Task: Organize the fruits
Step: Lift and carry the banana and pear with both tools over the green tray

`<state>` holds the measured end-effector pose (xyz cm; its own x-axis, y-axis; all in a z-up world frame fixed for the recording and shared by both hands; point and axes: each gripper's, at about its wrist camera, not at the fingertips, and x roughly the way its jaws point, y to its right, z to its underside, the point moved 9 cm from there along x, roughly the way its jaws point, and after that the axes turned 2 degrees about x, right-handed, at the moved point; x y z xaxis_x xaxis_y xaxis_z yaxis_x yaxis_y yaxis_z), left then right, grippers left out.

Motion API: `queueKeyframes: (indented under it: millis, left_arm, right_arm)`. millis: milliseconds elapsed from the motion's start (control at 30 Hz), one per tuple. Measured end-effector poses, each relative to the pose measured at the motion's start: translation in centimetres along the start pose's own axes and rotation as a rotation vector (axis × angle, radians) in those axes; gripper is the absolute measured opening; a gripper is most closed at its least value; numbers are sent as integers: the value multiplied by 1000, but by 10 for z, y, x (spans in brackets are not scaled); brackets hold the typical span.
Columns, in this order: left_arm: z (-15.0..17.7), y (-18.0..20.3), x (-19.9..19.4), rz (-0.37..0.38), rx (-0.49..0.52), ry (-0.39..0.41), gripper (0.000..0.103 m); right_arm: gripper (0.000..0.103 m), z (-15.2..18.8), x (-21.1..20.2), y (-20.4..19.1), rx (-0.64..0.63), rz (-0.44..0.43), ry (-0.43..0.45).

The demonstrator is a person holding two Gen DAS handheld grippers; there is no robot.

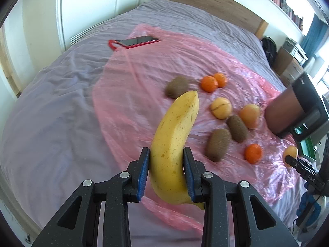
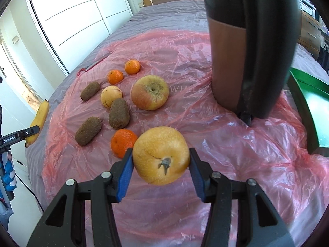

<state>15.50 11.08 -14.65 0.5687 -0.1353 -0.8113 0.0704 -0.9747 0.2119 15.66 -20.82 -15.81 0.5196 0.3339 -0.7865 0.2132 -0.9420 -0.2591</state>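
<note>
A yellow banana is clamped near its stem end between the blue pads of my left gripper, lifted over the pink plastic sheet. In the right wrist view my right gripper is shut on a yellow-orange apple, held above the sheet. Loose on the sheet lie three kiwis, three mandarins, a pale yellow fruit and a larger red-yellow apple. The left gripper with the banana shows at the left edge.
A tall brown and black object stands on the sheet at the right. Beside it sits a green tray. A phone in a red case lies at the sheet's far edge. Grey bedding spreads to the left.
</note>
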Motion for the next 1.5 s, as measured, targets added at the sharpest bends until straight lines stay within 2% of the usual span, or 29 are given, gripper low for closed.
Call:
queueKeyframes:
  millis: [233, 467, 767, 933, 1100, 1267, 1500]
  left_arm:
    - [8, 73, -20, 112, 64, -5, 28]
    - [19, 170, -38, 238, 163, -26, 28]
    - [38, 335, -51, 428, 331, -82, 28]
    - [41, 425, -44, 498, 393, -112, 28]
    - [33, 506, -21, 523, 434, -133, 28]
    - [25, 563, 30, 487, 486, -159, 28]
    - [21, 582, 109, 407, 487, -216, 28]
  right_arm:
    - [33, 5, -41, 19, 29, 8, 47]
    - [33, 16, -91, 61, 83, 56, 105]
    - [33, 15, -149, 155, 155, 180, 172]
    - [33, 6, -169, 215, 175, 248, 192]
    - [33, -13, -179, 279, 190, 320, 209]
    - [33, -37, -168, 342, 209, 383, 210]
    - [34, -69, -126, 403, 212, 429, 185]
